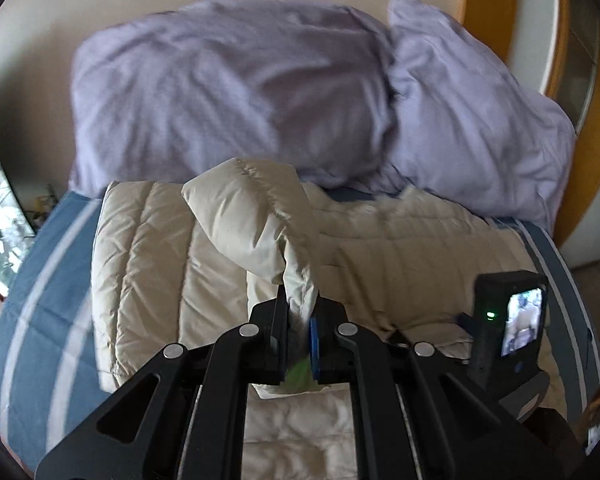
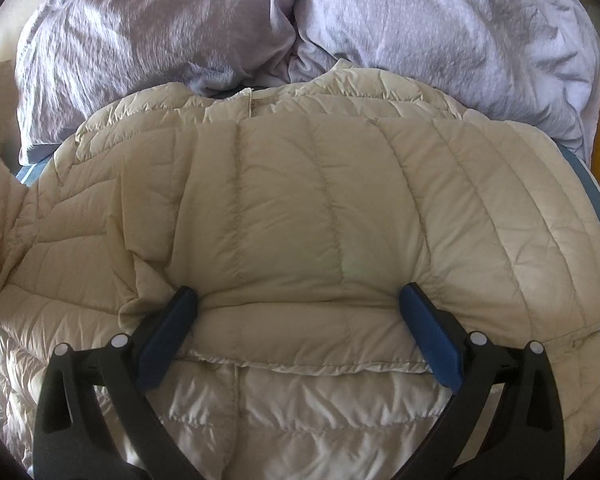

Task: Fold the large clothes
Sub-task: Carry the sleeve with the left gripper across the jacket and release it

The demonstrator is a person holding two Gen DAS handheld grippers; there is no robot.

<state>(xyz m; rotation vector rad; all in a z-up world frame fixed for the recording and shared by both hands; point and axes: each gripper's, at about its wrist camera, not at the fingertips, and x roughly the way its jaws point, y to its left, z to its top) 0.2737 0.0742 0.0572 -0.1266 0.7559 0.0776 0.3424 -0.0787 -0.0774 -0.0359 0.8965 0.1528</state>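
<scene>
Left wrist view: the left gripper point(image 1: 299, 312), low in the frame's centre, is clamped on a raised fold of the cream puffer jacket point(image 1: 148, 248), which spreads across mid-frame on the blue striped bedsheet point(image 1: 40, 280), below the lilac pillows point(image 1: 236, 88).

Right wrist view: the right gripper point(image 2: 298, 298), jaws spread wide, presses on the jacket's folded edge at lower centre, gripping nothing.

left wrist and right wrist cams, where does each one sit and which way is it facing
Left wrist: on the left gripper, looking along its jaws toward the pillows; jaws shut on a raised part of the jacket; the right gripper's camera unit shows at right.
Right wrist: on the right gripper, low over the jacket, facing the pillows; jaws wide open, pads pressing into the folded edge.
Shared: beige jacket, lilac pillows, blue bedspread.
</scene>
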